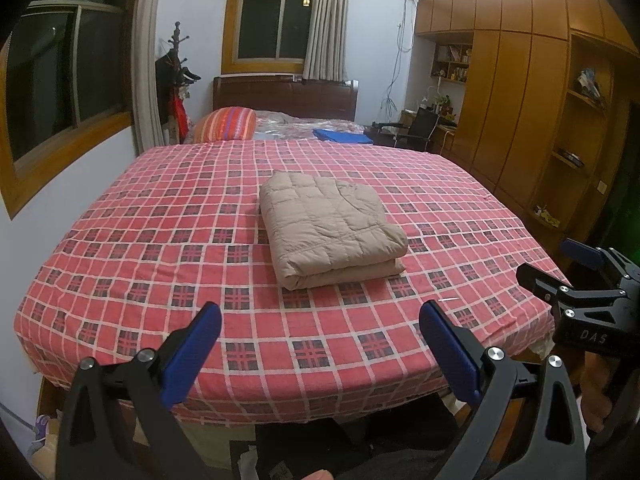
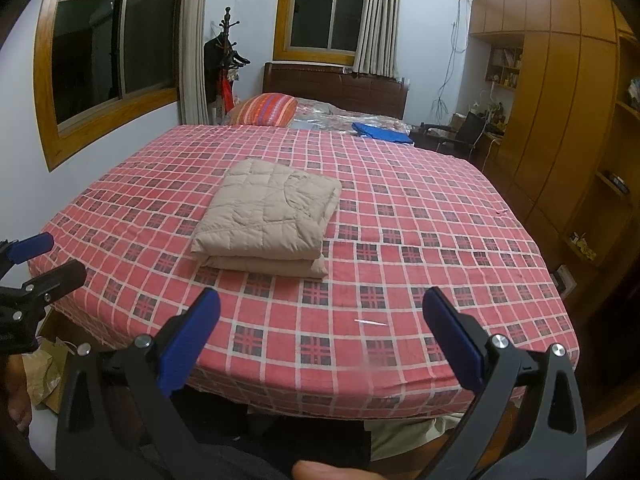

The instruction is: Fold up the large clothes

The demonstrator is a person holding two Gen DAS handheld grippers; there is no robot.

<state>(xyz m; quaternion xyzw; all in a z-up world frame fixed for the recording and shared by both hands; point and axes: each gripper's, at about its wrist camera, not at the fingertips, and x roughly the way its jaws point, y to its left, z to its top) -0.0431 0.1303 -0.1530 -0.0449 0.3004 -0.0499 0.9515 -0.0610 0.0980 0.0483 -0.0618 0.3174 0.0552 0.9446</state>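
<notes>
A beige quilted garment (image 1: 331, 227), puffy like a down coat, lies already folded into a thick squarish bundle near the middle of the bed (image 1: 120, 264), resting on the red checked sheet. Its rounded folded edge faces the near side, and two stacked layers show there.

The left gripper (image 1: 320, 344) hovers over the near edge of the bed with its blue-padded fingers (image 1: 192, 356) spread wide and nothing between them. The right gripper (image 2: 320, 340) hangs just to its right, also with fingers spread and empty. Both are well apart from the bundle.

The bundle looks light, soft and springy, with a smooth shell that is probably slippery, so the layers could slide over each other or puff open if only the top one is pinched. If another fold or a tidy-up is wanted, I would take it at the two near corners, catching all the layers at once, one gripper on each side. To my eye the folding is largely finished.

At the far end sit a striped pillow (image 1: 228, 124) and a blue cloth (image 1: 342, 136).
</notes>
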